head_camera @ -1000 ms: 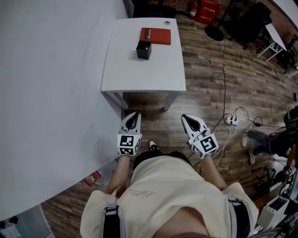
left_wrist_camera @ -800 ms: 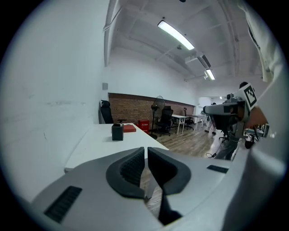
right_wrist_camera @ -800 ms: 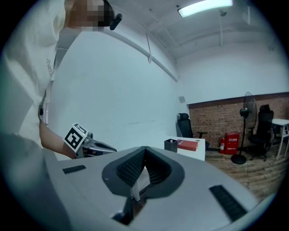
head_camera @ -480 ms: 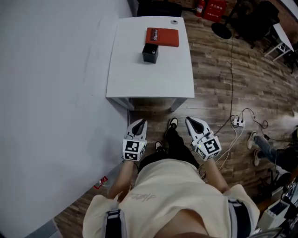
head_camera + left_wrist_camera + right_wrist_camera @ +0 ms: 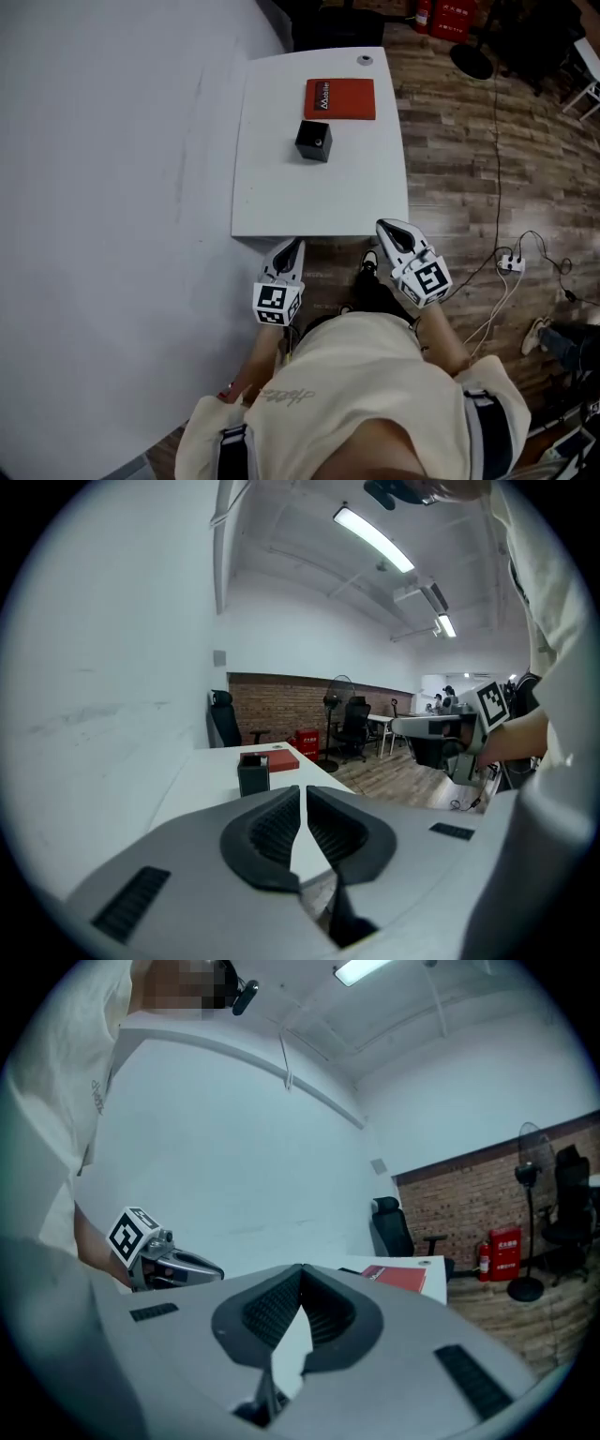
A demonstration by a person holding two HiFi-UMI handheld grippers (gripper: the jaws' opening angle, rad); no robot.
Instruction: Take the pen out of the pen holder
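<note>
The black pen holder (image 5: 314,141) stands near the middle of a white table (image 5: 281,192), with a red book (image 5: 339,98) lying just behind it. No pen can be made out in it from here. My left gripper (image 5: 296,244) hovers at the table's near edge, shut with nothing in it. My right gripper (image 5: 384,226) sits at the near right corner, shut and also holding nothing. In the left gripper view the pen holder (image 5: 253,773) and the red book (image 5: 278,759) are far beyond the closed gripper (image 5: 302,790). The right gripper view shows its shut gripper (image 5: 302,1269) and the book (image 5: 395,1277).
A small round object (image 5: 365,60) lies at the table's far edge. A grey wall (image 5: 112,187) runs along the left. Wooden floor (image 5: 469,178) lies to the right, with a power strip and cables (image 5: 514,264). Office chairs (image 5: 354,727) stand beyond the table.
The person has stepped toward the table. Both grippers have gone from over the floor to the table's near edge, still shut and holding nothing.
</note>
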